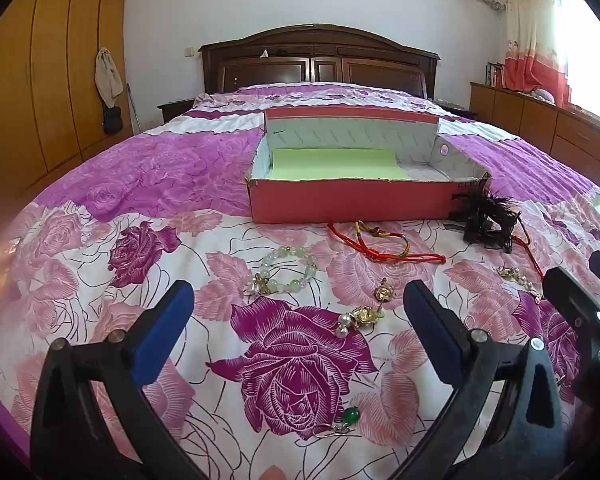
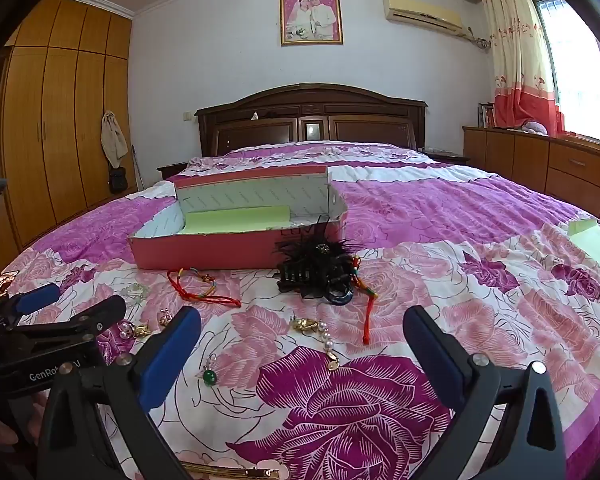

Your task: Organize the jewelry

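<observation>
Left wrist view: left gripper (image 1: 298, 312) is being held with fingers wide apart, nothing gripped, over the floral bedspread (image 1: 140, 184). A pearl earring (image 1: 360, 318) is lying between the fingers; a bead bracelet (image 1: 288, 270) and red cords (image 1: 384, 246) are lying farther off, near the open pink box (image 1: 352, 200). Right gripper (image 2: 302, 340) is also being held wide apart and empty, a pearl brooch (image 2: 316, 332) lying between its fingers, a black feather clip (image 2: 316, 268) touching the box front.
</observation>
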{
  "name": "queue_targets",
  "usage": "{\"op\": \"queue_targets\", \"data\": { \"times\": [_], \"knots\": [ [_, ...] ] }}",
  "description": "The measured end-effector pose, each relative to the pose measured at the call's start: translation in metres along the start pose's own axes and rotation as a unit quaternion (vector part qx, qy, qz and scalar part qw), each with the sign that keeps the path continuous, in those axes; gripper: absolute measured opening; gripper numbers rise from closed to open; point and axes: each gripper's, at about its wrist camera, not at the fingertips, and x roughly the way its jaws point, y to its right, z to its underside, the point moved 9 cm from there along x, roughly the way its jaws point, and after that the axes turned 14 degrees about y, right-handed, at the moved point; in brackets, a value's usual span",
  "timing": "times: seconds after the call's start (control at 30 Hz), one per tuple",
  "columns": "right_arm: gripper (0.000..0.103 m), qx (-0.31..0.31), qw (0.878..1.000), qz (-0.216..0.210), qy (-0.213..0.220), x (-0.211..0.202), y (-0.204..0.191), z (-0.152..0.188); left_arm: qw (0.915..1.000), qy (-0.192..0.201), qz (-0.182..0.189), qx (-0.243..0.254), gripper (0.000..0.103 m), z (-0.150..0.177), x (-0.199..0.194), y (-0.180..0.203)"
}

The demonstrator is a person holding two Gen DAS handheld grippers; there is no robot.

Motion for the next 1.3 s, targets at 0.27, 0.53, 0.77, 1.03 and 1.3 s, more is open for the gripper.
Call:
{"op": "queue_targets", "data": {
  "times": [0.27, 0.53, 0.77, 1.03, 1.3],
  "knots": [
    [0.103, 0.001, 1.0, 0.0, -0.002, 0.0003, 0.0001, 0.0006, 1.0, 0.001, -0.001, 0.0, 0.098, -0.0004, 0.0005, -0.0004],
    [0.103, 0.001, 1.0, 0.0, -0.002, 0.0001, 0.0006, 0.0006, 1.0, 0.003, -0.001, 0.002, 0.098, -0.0006, 0.0, -0.0001],
    [0.103, 0.001, 1.0, 0.0, -0.002, 0.0002, 0.0006, 0.0008, 1.0, 0.004, -0.001, 0.002, 0.098, -0.0007, 0.0, -0.0001],
    [0.103, 0.001, 1.0, 0.0, -0.002, 0.0002, 0.0004, 0.0009, 1.0, 0.005, -0.001, 0.002, 0.098, -0.0008, 0.0001, -0.0001],
    [0.103, 0.002, 1.0, 0.0, -0.002, 0.0001, 0.0003, 0.0009, 1.0, 0.005, -0.001, 0.002, 0.098, -0.0009, 0.0001, 0.0]
  ]
}}
